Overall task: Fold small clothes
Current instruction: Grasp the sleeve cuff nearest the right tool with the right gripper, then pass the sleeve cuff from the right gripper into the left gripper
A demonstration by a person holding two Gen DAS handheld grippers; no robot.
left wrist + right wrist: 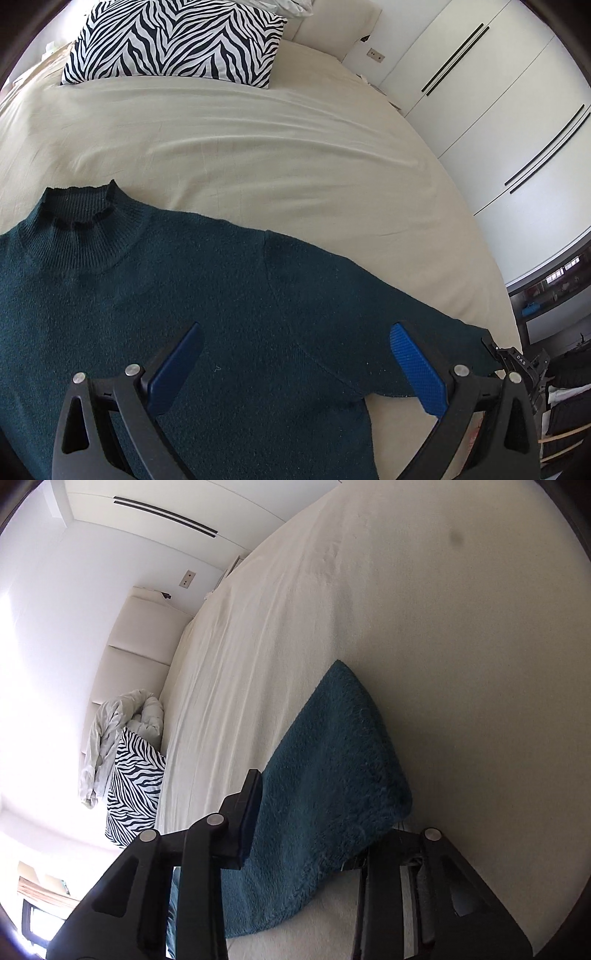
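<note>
At the lower centre of the left wrist view, the left gripper [295,363] hangs over the sweater [147,302] with fingers [415,365] wide apart, holding nothing. In the right wrist view, lower middle, the right gripper [325,834] has the sleeve [332,775] lying between its fingers; one finger is hidden by cloth, so cannot tell if clamped.

Step, as I judge it: start of the first fold, sleeve going in over the body. Next move likely needs a firm pinch at the sleeve end, then a carry across the chest.

Sweater lies flat on the bed [258,147], collar [79,214] toward the upper left, toward the zebra pillow [177,40]. Long axis collar to hem; sleeve runs to lower right.
</note>
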